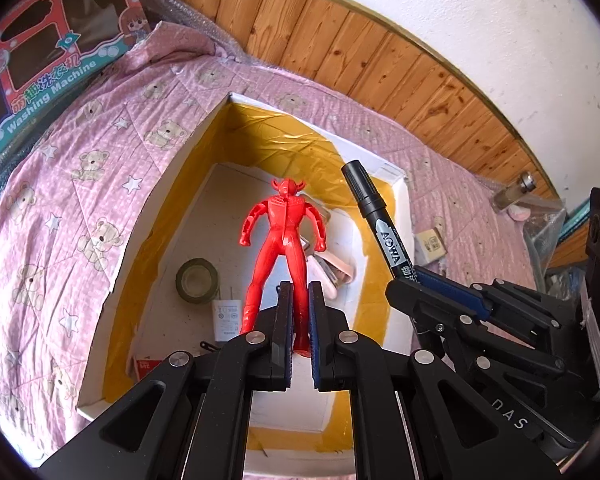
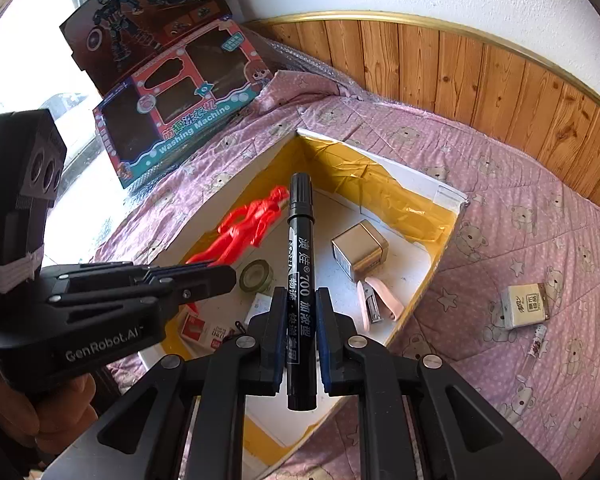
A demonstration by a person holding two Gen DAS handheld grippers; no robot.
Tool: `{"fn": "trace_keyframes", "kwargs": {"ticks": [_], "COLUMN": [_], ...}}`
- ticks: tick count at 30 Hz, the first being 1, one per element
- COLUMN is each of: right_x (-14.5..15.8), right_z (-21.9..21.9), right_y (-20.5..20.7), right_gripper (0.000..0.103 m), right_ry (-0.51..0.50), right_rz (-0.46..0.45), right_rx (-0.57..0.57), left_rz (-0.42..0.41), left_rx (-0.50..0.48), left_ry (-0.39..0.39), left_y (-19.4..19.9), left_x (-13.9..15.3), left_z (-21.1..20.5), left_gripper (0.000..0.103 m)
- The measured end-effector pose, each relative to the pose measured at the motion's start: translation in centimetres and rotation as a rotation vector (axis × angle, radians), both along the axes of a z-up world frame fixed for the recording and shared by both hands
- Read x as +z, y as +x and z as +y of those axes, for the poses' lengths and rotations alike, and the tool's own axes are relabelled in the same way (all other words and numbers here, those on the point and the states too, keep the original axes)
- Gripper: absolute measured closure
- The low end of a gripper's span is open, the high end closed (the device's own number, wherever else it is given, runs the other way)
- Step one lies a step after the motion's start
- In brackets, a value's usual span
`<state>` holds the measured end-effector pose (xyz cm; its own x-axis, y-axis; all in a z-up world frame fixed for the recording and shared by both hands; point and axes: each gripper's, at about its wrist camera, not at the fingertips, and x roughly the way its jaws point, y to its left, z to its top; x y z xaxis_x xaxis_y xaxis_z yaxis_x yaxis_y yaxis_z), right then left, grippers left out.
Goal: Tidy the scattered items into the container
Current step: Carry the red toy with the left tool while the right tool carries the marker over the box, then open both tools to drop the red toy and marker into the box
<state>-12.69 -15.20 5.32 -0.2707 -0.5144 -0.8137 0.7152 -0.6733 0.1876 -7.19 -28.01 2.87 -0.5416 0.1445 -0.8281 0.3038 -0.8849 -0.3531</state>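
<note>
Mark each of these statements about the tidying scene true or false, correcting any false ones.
1. The left gripper holds a red plastic toy figure. True.
2. The right gripper is empty. False: its jaws clamp a black marker pen.
3. An olive-green roll of tape lies inside the white box with yellow-taped walls. True.
4. The pink stapler lies on the pink bear-print quilt. False: it is in the box.
</note>
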Motion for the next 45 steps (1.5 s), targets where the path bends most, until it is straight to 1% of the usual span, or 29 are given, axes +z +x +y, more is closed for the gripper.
{"fn": "trace_keyframes", "kwargs": {"ticks": [15, 16, 17, 19, 21, 23, 26, 32, 34, 41, 45], "right_x": [-2.3, -2.5, -2.7, -3.2, -3.5, -3.4, -3.2, -3.2, -3.3, -2.6, -2.0], "right_z": [-4.3, -4.5, -4.7, -5.0, -4.9, -4.5, -3.6, -1.9, -1.3, 0.9, 2.4], "right_y": [-6.1, -6.4, -6.8, -7.4, -7.9, -8.0, -7.6, -6.2, -5.5, -3.0, -1.9], "right_gripper": [0.088, 0.088, 0.088, 0.085, 0.081, 0.081, 0.081, 0.081, 0.081, 0.081, 0.081], "right_ry": [0.067, 0.072, 0.076, 0.083, 0.083, 0.071, 0.054, 0.025, 0.011, -0.036, -0.060], "right_rz": [-0.069, -0.071, -0.072, -0.085, -0.092, -0.094, -0.101, -0.126, -0.135, -0.140, -0.139], "right_rx": [-0.034, -0.037, -0.041, -0.041, -0.052, -0.053, -0.051, -0.043, -0.032, -0.011, -0.006], "left_rz": [-0.111, -0.117, -0.122, -0.142, -0.162, -0.169, -0.163, -0.166, -0.162, -0.132, -0.122], "left_rx": [0.032, 0.035, 0.036, 0.055, 0.081, 0.098, 0.115, 0.110, 0.098, 0.051, 0.032], "left_ry": [0.053, 0.051, 0.047, 0.040, 0.064, 0.089, 0.096, 0.072, 0.056, -0.043, -0.065], "left_y": [-5.5, -5.9, -6.3, -6.6, -6.6, -6.3, -5.6, -4.2, -3.7, -1.8, -0.8], "left_x": [-3.2, -3.5, -3.8, -4.4, -5.2, -5.5, -5.4, -4.7, -4.3, -2.3, -1.6], "left_z": [-2.7, -2.9, -3.0, -3.4, -4.0, -4.4, -5.0, -4.2, -3.4, -0.2, 1.3], "left_gripper": [0.095, 0.091, 0.084, 0.066, 0.060, 0.060, 0.060, 0.060, 0.060, 0.060, 0.060]}}
